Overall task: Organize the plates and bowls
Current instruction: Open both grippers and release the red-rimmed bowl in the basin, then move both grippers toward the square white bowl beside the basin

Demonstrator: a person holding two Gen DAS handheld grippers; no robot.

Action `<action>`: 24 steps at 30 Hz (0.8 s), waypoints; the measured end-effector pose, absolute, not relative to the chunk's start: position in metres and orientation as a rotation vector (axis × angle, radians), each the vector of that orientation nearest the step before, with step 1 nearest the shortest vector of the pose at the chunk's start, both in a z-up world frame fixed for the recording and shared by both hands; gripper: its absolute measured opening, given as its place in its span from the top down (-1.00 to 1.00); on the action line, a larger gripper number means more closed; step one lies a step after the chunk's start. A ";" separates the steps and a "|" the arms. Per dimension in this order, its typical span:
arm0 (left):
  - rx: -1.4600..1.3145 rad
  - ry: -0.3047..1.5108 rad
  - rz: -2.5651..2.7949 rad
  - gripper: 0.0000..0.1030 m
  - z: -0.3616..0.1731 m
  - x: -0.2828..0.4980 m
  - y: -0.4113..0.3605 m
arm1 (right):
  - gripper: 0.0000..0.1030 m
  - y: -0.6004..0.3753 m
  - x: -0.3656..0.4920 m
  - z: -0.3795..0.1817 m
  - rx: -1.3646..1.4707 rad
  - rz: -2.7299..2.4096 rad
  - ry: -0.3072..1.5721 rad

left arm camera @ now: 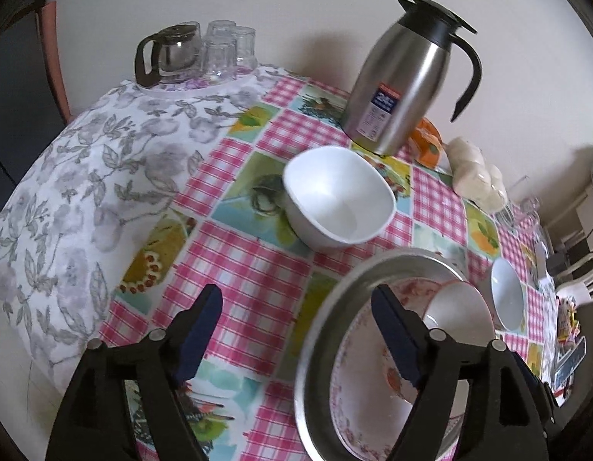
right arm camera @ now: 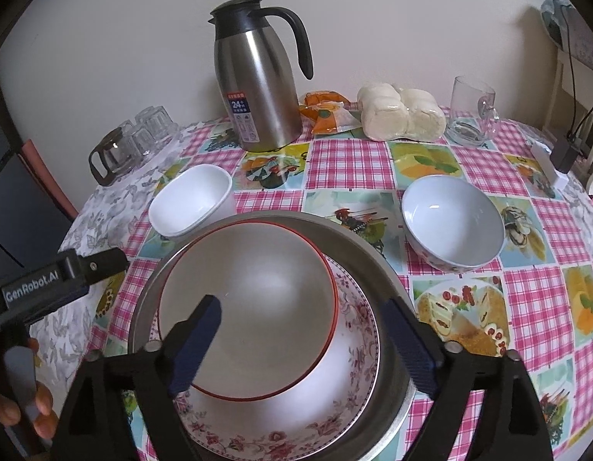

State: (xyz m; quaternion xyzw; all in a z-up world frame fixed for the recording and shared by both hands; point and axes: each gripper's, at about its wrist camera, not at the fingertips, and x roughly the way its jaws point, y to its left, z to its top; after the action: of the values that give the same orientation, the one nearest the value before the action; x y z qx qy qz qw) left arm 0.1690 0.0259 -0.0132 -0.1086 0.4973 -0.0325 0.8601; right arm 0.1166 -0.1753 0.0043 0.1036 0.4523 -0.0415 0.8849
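Note:
A round metal pan (right arm camera: 357, 246) at the table's near side holds a floral plate (right arm camera: 357, 322), and a red-rimmed bowl (right arm camera: 250, 292) rests in that plate. My right gripper (right arm camera: 302, 305) hovers open over this stack, one finger on each side of the bowl, pads clear of it. My left gripper (left arm camera: 296, 292) is open too, straddling the rim of the metal pan (left arm camera: 327, 307) with nothing between its pads. A white squarish bowl (left arm camera: 338, 196) stands just beyond it. A round pale bowl (right arm camera: 454, 219) sits to the right of the pan.
A steel thermos jug (right arm camera: 258, 77) stands at the back by the wall, with a glass coffee pot (right arm camera: 112, 157) and upturned glasses to its left. To its right are an orange packet (right arm camera: 327, 111), bagged buns (right arm camera: 400, 115) and a glass mug (right arm camera: 473, 111). A hand (right arm camera: 27, 403) holds the left tool.

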 end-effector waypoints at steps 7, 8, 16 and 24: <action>-0.240 1.013 -0.052 -0.59 -0.012 0.177 0.037 | -0.96 -0.171 0.118 0.005 0.205 -0.094 0.932; -0.242 1.008 -0.053 -0.59 -0.012 0.178 0.038 | -0.97 -0.171 0.118 0.005 0.204 -0.094 0.931; -0.261 0.961 -0.064 -0.88 -0.010 0.185 0.046 | -1.00 -0.165 0.121 0.005 0.184 -0.100 0.919; -0.305 0.925 -0.075 -0.89 -0.011 0.193 0.058 | -1.00 -0.155 0.121 0.010 0.165 -0.102 0.903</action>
State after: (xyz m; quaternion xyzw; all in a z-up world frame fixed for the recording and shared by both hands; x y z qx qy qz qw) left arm 0.1933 0.0579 -0.0114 -0.1465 0.4441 -0.0358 0.8832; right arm 0.1210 -0.1551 0.0103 0.0797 0.4354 -0.0493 0.8953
